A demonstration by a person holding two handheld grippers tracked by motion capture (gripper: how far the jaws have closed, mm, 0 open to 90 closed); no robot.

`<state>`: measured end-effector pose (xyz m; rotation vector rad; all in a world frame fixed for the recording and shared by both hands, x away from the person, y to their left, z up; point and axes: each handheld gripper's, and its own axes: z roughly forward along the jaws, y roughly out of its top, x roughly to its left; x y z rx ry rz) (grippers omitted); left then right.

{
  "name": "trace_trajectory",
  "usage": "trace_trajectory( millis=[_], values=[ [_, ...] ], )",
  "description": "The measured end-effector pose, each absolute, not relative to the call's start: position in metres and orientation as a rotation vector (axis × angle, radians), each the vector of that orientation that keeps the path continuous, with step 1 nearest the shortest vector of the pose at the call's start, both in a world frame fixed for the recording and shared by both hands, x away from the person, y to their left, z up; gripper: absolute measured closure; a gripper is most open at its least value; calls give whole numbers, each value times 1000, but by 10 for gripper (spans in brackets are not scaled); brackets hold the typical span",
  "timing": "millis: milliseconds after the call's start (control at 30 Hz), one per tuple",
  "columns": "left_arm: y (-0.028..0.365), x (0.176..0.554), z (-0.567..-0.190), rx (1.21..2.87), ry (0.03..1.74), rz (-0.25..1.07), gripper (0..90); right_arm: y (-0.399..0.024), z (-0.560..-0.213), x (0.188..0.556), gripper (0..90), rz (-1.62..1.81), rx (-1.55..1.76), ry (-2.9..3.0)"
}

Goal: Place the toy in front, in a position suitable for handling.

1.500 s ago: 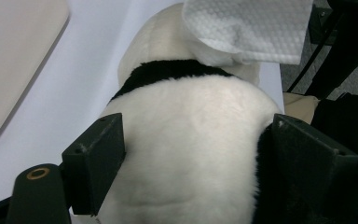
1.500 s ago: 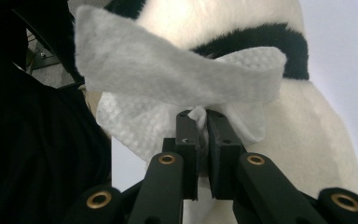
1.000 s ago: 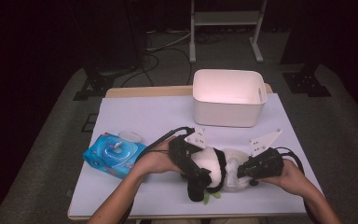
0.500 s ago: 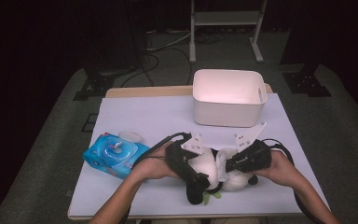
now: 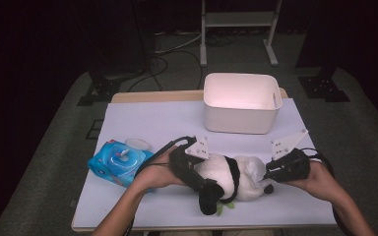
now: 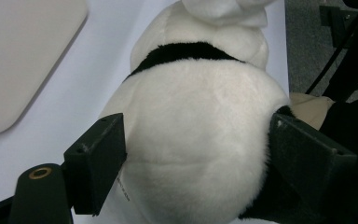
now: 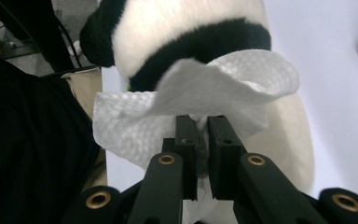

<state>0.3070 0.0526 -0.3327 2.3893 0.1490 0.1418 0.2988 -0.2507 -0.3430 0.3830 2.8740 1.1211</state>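
A black and white panda plush (image 5: 236,178) lies on its side near the table's front edge. My left gripper (image 5: 203,181) grips its round white body (image 6: 196,107), one jaw pressing each flank. My right gripper (image 5: 271,175) is at the plush's right end, shut on a crumpled white wipe (image 7: 200,100). In the right gripper view the wipe fans out above the fingertips (image 7: 186,126), just in front of the plush's black band (image 7: 205,42).
A blue wipe pack (image 5: 119,162) lies at the front left of the white table cover (image 5: 152,123). A white empty bin (image 5: 241,101) stands at the back, right of centre. The person's forearms come in over the front edge.
My right gripper moved in against the plush, then drew back to the right with the wipe. The left gripper and the plush stayed put.
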Motion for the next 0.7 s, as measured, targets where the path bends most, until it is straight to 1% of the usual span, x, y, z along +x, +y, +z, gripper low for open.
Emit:
trace_trajectory(
  millis=[300, 533, 700],
  values=[
    [54, 308, -338, 2366, 156, 133, 190, -263, -344, 302, 828, 1093, 426, 2871],
    [55, 317, -340, 2346, 197, 124, 189, -247, -355, 301, 831, 1109, 398, 2881],
    [57, 316, -339, 2338, 204, 98, 189, -246, -357, 297, 831, 1129, 404, 2866]
  ],
)
